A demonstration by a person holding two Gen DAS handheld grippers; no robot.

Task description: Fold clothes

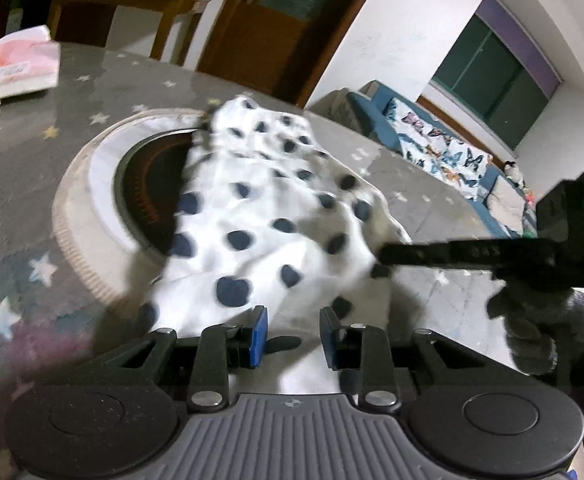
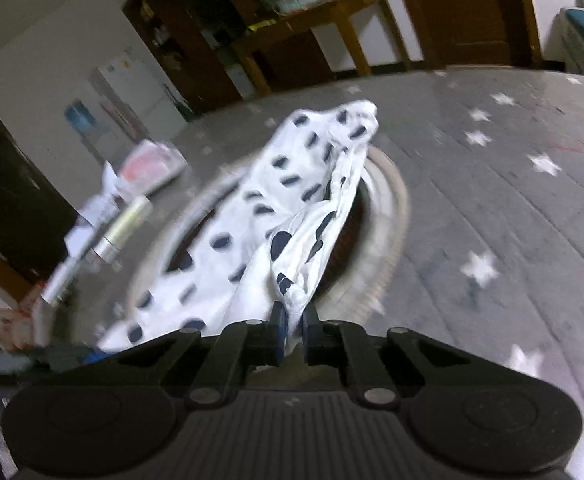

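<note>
Spotted cloth [image 2: 276, 216] pinched thin in right gripper [image 2: 294, 320]; left gripper [image 1: 294, 336] narrow, grip unclear. Could slip, or snag ring [image 1: 92, 184] at nine o'clock.

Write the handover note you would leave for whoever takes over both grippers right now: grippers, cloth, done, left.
Right gripper: shut on a bunched edge of the polka-dot cloth.
Left gripper: jaws partly apart, white fabric between them; a firm pinch cannot be told.
Cloth: crumpled, draped over the round heater set in the star-patterned tabletop.
Done: cloth picked up at one edge; no neat fold shows.
Left: spread it flat, then fold.
</note>
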